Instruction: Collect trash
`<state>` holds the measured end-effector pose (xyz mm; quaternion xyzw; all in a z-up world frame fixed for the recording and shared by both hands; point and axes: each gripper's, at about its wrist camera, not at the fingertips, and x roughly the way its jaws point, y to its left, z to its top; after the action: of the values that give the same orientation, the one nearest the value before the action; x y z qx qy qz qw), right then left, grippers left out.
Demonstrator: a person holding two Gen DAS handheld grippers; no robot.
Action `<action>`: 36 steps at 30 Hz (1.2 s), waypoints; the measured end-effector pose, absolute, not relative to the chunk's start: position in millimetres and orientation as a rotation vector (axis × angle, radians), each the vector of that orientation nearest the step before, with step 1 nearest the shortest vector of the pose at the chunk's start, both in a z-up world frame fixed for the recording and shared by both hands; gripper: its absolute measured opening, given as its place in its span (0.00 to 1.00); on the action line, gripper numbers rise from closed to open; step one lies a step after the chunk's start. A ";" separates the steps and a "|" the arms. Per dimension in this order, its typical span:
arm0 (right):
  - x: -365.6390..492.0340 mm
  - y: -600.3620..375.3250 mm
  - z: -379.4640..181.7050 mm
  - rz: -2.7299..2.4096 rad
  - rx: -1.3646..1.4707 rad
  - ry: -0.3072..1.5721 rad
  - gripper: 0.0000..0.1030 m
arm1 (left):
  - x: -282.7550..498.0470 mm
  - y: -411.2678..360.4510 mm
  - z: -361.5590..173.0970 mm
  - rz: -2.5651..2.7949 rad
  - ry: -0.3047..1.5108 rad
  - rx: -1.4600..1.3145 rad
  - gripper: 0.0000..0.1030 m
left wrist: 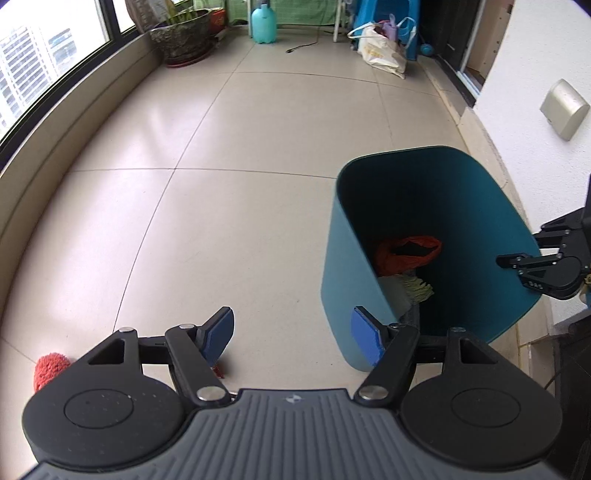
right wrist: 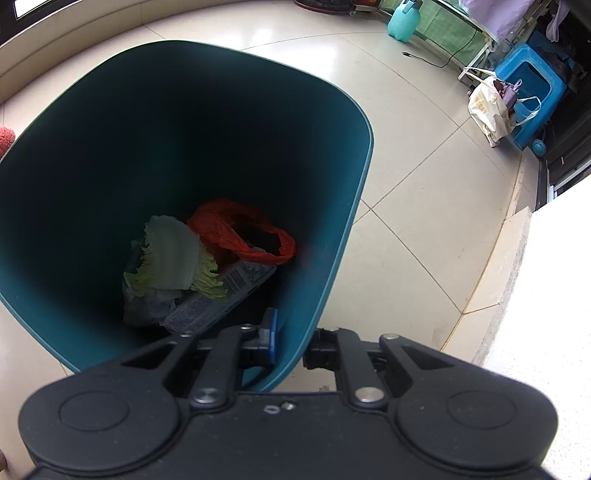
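Pale glossy floor tiles (left wrist: 229, 155). Dark-framed window (left wrist: 55, 48) at ten o'clock, daylight. Planter (left wrist: 183, 35) at eleven; blue stool (right wrist: 530, 85) at one; white wall (left wrist: 535, 92) at two.

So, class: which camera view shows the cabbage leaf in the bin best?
The right wrist view: it looks straight down into the teal bin, showing the whole pale cabbage leaf beside the red bag. The left wrist view shows only a frilly edge behind the bin wall.
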<state>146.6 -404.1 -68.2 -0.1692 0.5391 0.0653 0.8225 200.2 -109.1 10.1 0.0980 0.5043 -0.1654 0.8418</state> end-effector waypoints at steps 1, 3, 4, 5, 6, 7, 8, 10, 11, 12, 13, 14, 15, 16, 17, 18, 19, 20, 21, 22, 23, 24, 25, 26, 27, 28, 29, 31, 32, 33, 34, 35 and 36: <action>146.6 -403.8 -68.2 0.138 -0.362 1.147 0.11 | 201.4 -104.2 5.5 -0.330 1.077 0.190 0.67; 146.7 -403.3 -68.4 0.135 -0.364 1.148 0.11 | 204.7 -90.9 -7.0 -0.281 1.106 0.143 0.68; 146.8 -402.9 -68.5 0.135 -0.364 1.148 0.11 | 206.5 -85.4 -15.8 -0.256 1.125 0.130 0.69; 146.8 -402.8 -68.5 0.135 -0.364 1.148 0.11 | 207.8 -81.3 -24.8 -0.234 1.141 0.118 0.69; 146.8 -402.8 -68.5 0.135 -0.364 1.147 0.11 | 209.2 -77.6 -34.6 -0.215 1.161 0.107 0.69; 146.8 -402.8 -68.5 0.134 -0.365 1.147 0.11 | 210.7 -74.4 -44.7 -0.198 1.183 0.099 0.69; 146.7 -402.6 -68.5 0.134 -0.366 1.147 0.11 | 212.1 -70.6 -57.4 -0.176 1.203 0.088 0.69; 146.5 -402.2 -68.6 0.135 -0.369 1.147 0.11 | 216.2 -65.8 -79.3 -0.141 1.241 0.076 0.69; 146.3 -402.0 -68.8 0.135 -0.369 1.146 0.11 | 218.3 -63.9 -89.1 -0.123 1.254 0.072 0.69; 146.3 -401.9 -68.9 0.134 -0.367 1.147 0.11 | 221.5 -62.8 -99.1 -0.103 1.267 0.060 0.69; 146.1 -402.0 -68.9 0.135 -0.367 1.146 0.11 | 223.8 -60.7 -108.3 -0.090 1.278 0.042 0.69; 146.1 -401.8 -68.9 0.136 -0.369 1.146 0.11 | 225.1 -56.7 -117.2 -0.081 1.290 0.020 0.70; 146.1 -401.7 -68.8 0.136 -0.369 1.147 0.11 | 226.8 -53.7 -126.2 -0.069 1.305 0.002 0.69; 146.1 -401.7 -68.8 0.136 -0.369 1.146 0.11 | 228.1 -51.1 -134.8 -0.058 1.318 -0.010 0.70; 146.2 -401.8 -68.7 0.135 -0.369 1.146 0.11 | 229.8 -48.8 -143.4 -0.051 1.333 -0.022 0.70; 146.4 -401.8 -68.7 0.135 -0.369 1.147 0.11 | 230.1 -47.5 -152.9 -0.044 1.352 -0.041 0.69; 146.1 -401.7 -68.8 0.135 -0.370 1.147 0.11 | 231.1 -46.4 -162.4 -0.036 1.373 -0.059 0.69; 146.1 -401.8 -68.7 0.135 -0.372 1.146 0.11 | 231.6 -47.4 -171.7 -0.029 1.390 -0.072 0.69; 145.8 -401.7 -68.9 0.134 -0.374 1.145 0.11 | 231.9 -46.9 -180.5 -0.021 1.407 -0.082 0.70; 145.6 -401.8 -68.9 0.134 -0.375 1.145 0.11 | 232.8 -46.3 -189.9 -0.015 1.428 -0.095 0.70; 145.4 -401.8 -69.0 0.134 -0.376 1.145 0.11 | 233.4 -45.5 -199.1 -0.007 1.448 -0.109 0.69; 145.1 -401.1 -69.2 0.134 -0.379 1.144 0.11 | 233.8 -45.5 -208.0 0.007 1.465 -0.115 0.69; 144.9 -401.2 -69.2 0.134 -0.380 1.143 0.11 | 234.5 -44.5 -216.8 0.019 1.481 -0.121 0.69; 144.5 -400.9 -69.1 0.134 -0.379 1.143 0.11 | 235.4 -44.0 -226.1 0.025 1.497 -0.125 0.69; 144.2 -400.8 -69.1 0.135 -0.378 1.143 0.11 | 236.3 -43.9 -235.5 0.031 1.515 -0.120 0.69; 143.8 -400.8 -69.0 0.136 -0.377 1.143 0.11 | 237.4 -44.3 -243.4 0.042 1.530 -0.109 0.69; 143.5 -400.9 -68.8 0.137 -0.378 1.143 0.11 | 238.8 -43.4 -253.1 0.059 1.547 -0.101 0.69; 143.7 -400.9 -68.6 0.138 -0.378 1.144 0.11 | 241.7 -40.5 -270.5 0.082 1.578 -0.121 0.69; 143.1 -400.6 -69.0 0.138 -0.380 1.144 0.11 | 242.4 -39.1 -277.0 0.094 1.589 -0.131 0.69; 142.6 -400.5 -69.0 0.137 -0.383 1.143 0.12 | 243.1 -38.0 -282.5 0.105 1.598 -0.139 0.69; 143.1 -400.0 -69.2 0.138 -0.385 1.144 0.12 | 243.7 -37.1 -287.1 0.112 1.606 -0.148 0.69; 142.7 -400.0 -69.3 0.139 -0.386 1.143 0.12 | 244.3 -36.4 -291.3 0.118 1.611 -0.158 0.69; 142.8 -399.8 -69.5 0.139 -0.386 1.144 0.12 | 244.8 -36.4 -294.1 0.127 1.612 -0.159 0.69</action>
<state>142.8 -399.8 -69.5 -0.1815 0.5373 0.0655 0.8210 244.8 -36.4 -294.1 -0.0711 0.7203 0.0568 0.6876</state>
